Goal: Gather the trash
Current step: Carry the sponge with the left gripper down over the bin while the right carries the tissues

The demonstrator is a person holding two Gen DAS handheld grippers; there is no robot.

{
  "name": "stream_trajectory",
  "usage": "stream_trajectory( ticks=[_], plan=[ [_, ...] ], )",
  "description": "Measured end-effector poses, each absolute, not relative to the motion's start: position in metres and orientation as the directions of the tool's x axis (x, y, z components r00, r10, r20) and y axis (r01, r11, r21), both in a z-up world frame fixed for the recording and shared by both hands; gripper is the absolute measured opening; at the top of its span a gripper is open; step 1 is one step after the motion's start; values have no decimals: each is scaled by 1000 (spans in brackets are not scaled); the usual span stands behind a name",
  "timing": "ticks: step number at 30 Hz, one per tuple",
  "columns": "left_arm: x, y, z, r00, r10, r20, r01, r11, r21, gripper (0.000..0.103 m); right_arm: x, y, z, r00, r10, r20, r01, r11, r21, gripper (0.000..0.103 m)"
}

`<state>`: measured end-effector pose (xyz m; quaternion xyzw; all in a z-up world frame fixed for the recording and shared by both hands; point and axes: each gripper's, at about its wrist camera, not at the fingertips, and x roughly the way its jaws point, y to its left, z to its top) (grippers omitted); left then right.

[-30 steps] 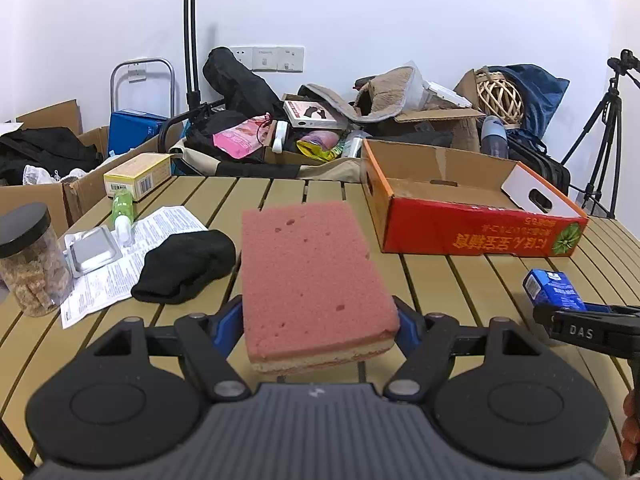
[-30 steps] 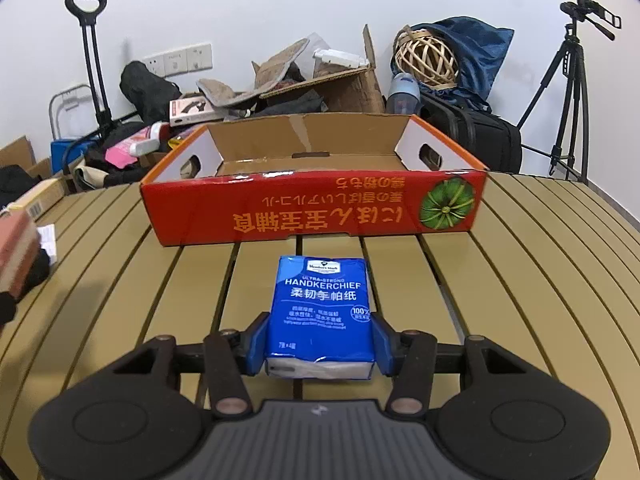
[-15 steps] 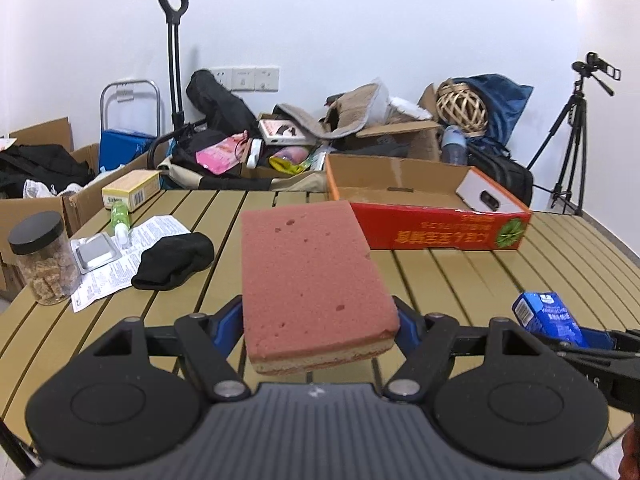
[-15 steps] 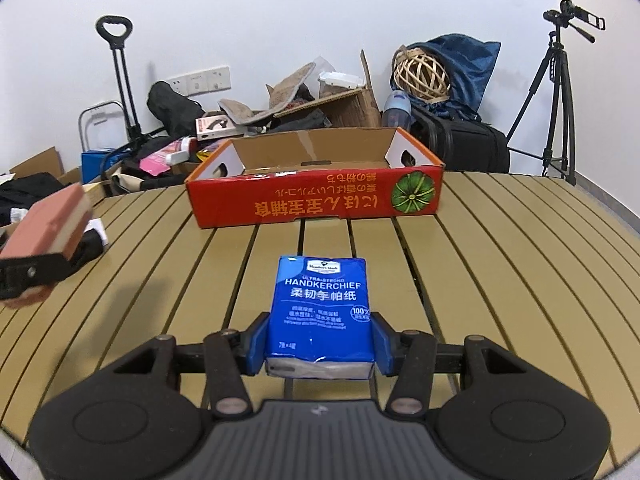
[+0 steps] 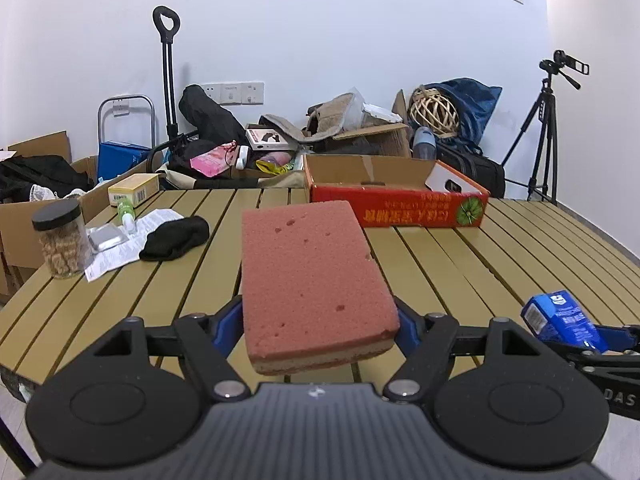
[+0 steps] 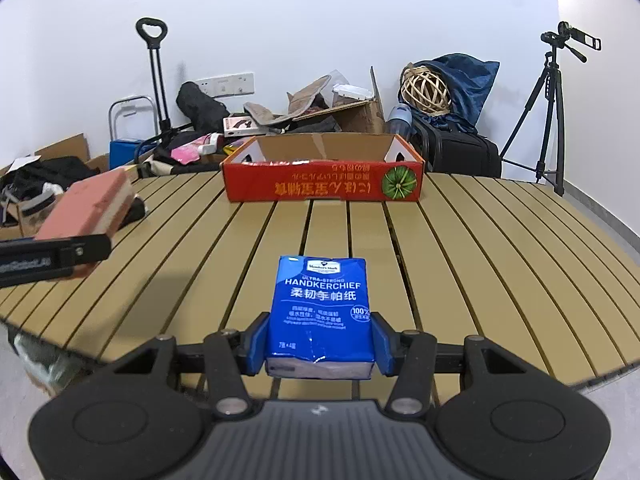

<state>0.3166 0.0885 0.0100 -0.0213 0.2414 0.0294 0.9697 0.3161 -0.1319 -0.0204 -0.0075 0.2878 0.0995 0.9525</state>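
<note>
**Both hand-held grippers carry trash above the slatted worktop**

Left wrist view: the left hand-held gripper [image 5: 318, 326] pinches a pink sponge [image 5: 312, 280] by its two long sides, the blue pads pressing against it. The sponge sits nearly flat, raised clear of the worktop [image 5: 460, 256], with a paler layer along its near edge. The red cardboard box [image 5: 400, 200] is the landmark here: it stands open at the worktop's far edge, beyond the sponge and slightly to the right. Well to the left of the box lie a black cloth [image 5: 176, 232], a printed paper sheet [image 5: 124, 242], a small green bottle [image 5: 126, 210] and a jar with a black lid [image 5: 62, 236]. Well in front of the box, at the lower right of the picture, the blue handkerchief pack [image 5: 560, 316] shows in the other gripper.

Right wrist view: the right hand-held gripper [image 6: 320, 346] pinches the blue handkerchief pack [image 6: 320, 308], its pads tight on both sides of the pack's near end. The pack hangs above the worktop [image 6: 480, 260], directly in front of the red cardboard box [image 6: 320, 186] and well apart from it. To the left and nearer than the box, the pink sponge [image 6: 90, 204] is seen side-on in the left hand-held gripper [image 6: 72, 254].
</note>
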Motion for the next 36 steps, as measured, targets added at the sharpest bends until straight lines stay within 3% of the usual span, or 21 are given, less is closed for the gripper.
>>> stream_trajectory(
  ticks=[13,36],
  plan=[
    [248,58,-21,879,-41,-476,46,999,-2,75,239,-149,-45,782,209,-587,-225,973,46,50],
    [184,14,-114,722,-62,-689,187,976,108,75,186,-173,-134,634,189,-750,-188,978,87,50]
  ],
)
